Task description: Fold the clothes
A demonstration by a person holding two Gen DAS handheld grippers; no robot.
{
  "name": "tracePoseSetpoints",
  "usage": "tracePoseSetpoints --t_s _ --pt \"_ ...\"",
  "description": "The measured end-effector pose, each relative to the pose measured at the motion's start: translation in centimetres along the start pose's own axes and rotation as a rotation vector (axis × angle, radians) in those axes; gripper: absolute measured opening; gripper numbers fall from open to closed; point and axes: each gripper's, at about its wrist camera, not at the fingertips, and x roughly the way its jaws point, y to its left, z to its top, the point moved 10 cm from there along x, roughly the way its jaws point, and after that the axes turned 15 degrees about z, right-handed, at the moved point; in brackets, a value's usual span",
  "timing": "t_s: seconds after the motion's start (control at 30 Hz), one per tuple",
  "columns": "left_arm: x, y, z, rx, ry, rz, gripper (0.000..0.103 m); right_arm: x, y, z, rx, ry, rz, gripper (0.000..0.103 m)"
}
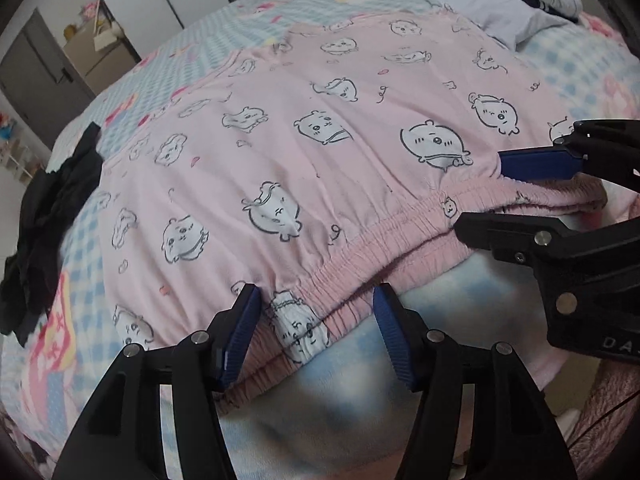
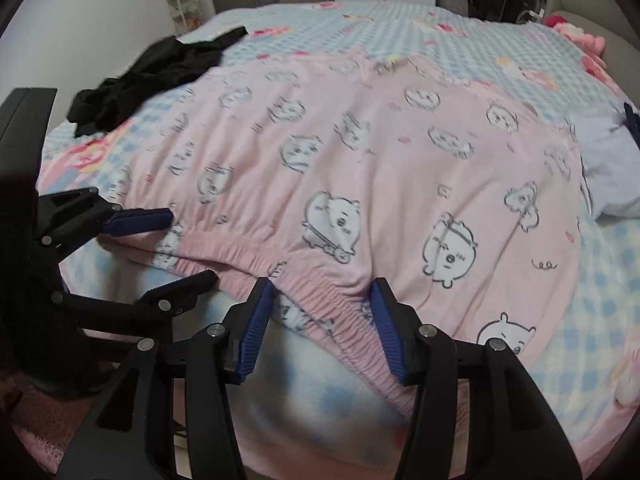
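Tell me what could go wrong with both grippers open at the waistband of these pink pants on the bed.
1. The left gripper and right gripper stand open around the bunched waistband; closing might catch only the top layer, so the pink pants could fold unevenly.
2. A pad might pinch the checked blanket beneath.
3. A far fold could land on the black garment or the pale blue clothes.

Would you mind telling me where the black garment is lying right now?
The black garment lies crumpled at the bed's left edge in both wrist views, just beyond the far left corner of the pink pyjama bottoms.
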Motion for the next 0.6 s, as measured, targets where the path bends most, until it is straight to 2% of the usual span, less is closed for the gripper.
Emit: tracePoseSetpoints --t_s 0.13,0.23,0.37,0.43,0.6 --pt "-0.7 1.1 0.8 -0.098 -0.033 -0.036 0.035 -0.4 0.2 0.1 -0.004 -0.013 0.001 0.052" --pt "-1.2 1.5 1.3 -0.133 -0.068 -0.068 0.021 -0.9 0.4 0.6 0.003 -0.044 0.012 0.052" --pt "-1.4 0.7 1.5 -0.129 -0.096 -0.109 0.02 -1.3 1.4 1.7 -0.007 -0.084 0.034 0.052" --pt "-1.4 0.3 1.5 -0.117 -0.101 -0.113 0.007 -0.6 1.2 1.7 0.009 -0.066 0.027 0.052" --pt "-2.7 0.3 1.3 -0.117 -0.136 -0.136 0.005 -0.6 0.9 0.9 0.032 -0.054 0.035 0.052"
